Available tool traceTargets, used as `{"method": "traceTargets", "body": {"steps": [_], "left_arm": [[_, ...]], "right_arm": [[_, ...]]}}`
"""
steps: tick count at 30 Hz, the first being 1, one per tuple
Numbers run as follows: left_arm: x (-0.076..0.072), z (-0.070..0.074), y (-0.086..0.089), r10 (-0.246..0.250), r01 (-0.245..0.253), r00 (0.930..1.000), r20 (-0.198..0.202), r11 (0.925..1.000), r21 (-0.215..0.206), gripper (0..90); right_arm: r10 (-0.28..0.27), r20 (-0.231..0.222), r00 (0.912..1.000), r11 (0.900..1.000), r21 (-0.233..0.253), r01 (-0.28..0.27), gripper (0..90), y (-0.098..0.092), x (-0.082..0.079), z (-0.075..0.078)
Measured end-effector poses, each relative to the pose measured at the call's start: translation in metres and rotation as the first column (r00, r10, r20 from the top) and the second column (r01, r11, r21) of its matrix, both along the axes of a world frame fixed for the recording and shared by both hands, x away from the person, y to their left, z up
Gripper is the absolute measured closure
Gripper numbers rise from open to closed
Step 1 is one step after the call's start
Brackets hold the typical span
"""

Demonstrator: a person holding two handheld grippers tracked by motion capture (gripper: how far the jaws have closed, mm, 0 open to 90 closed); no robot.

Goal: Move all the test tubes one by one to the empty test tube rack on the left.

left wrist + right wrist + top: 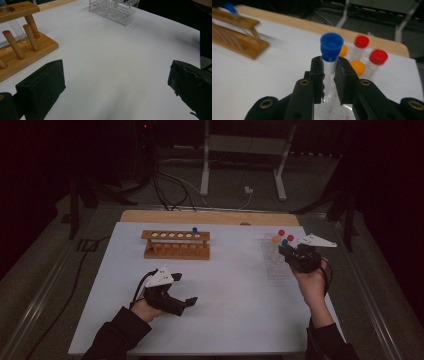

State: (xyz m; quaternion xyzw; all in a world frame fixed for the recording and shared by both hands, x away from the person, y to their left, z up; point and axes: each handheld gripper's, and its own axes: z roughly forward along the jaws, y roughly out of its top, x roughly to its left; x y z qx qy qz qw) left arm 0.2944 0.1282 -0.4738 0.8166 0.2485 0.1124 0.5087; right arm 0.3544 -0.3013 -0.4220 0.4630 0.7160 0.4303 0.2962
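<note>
My right gripper [290,251] [329,75] is shut on a clear tube with a blue cap [331,47] [284,242], held upright over the clear plastic rack [275,265]. Red-capped tubes [378,56] and orange-capped tubes [357,67] stand just behind it in that rack. A wooden rack [176,245] [25,47] sits at the back left of the white mat and holds one blue-capped tube [195,231]. My left gripper [186,289] [117,85] rests low over the mat's front left, open, with nothing between its jaws.
The white mat [225,290] covers a wooden table whose far edge [210,216] shows behind it. In the left gripper view the clear rack [113,8] stands far ahead. Cables and metal stand legs [205,165] lie on the floor beyond the table.
</note>
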Motion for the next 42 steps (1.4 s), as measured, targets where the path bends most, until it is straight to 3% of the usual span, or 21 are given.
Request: {"method": "traceTargets", "body": {"steps": [9,24,36,42], "left_arm": [[0.002,0.002,-0.005,-0.024,0.024,0.9996,-0.015,0.9997,0.011,2.0],[0.012,0.016,-0.022,-0.073,0.073,0.997,-0.028,0.9973,0.003,3.7],[0.024,0.044,-0.043,-0.098,0.098,0.9951,0.012,0.9951,-0.014,5.6],[0.029,0.054,-0.059,-0.11,0.111,0.993,0.043,0.9933,-0.03,13.0]], "right_arm": [[0.124,-0.006,0.9923,0.992,-0.006,-0.124,76.5,0.029,-0.013,0.007],[0.263,-0.075,0.9618,0.963,-0.03,-0.266,76.5,0.072,-0.029,-0.016],[0.352,-0.094,0.9311,0.933,-0.036,-0.357,76.5,0.098,-0.043,-0.025],[0.381,-0.103,0.9189,0.922,-0.035,-0.386,76.5,0.108,-0.047,-0.028]]}}
